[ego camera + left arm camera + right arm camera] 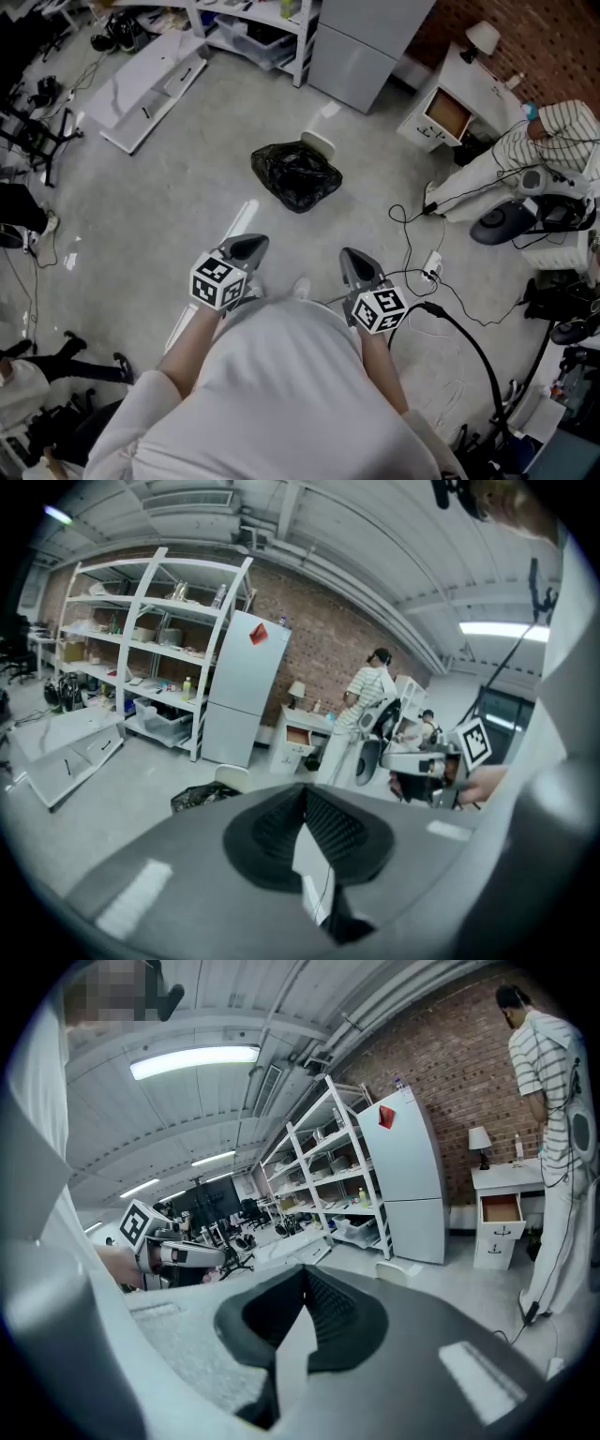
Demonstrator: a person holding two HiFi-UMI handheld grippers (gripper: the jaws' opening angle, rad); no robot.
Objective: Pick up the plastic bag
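Note:
A crumpled black plastic bag (296, 176) lies on the grey concrete floor, well ahead of both grippers. In the left gripper view the plastic bag (202, 797) shows just above the gripper body. My left gripper (249, 247) is held in front of the person's body, shut and empty. My right gripper (357, 264) is beside it, also shut with nothing in it. Both jaw pairs meet at their tips, the left gripper (305, 791) and the right gripper (305, 1272) each pointing slightly downward. The bag is hidden in the right gripper view.
A white lid or seat (319, 143) lies just behind the bag. A grey fridge (370, 47) and white shelving (258, 28) stand at the back. A person in a striped shirt (562, 127) is by a white cabinet (459, 103). Cables (422, 272) trail at right; a white panel (150, 84) lies at left.

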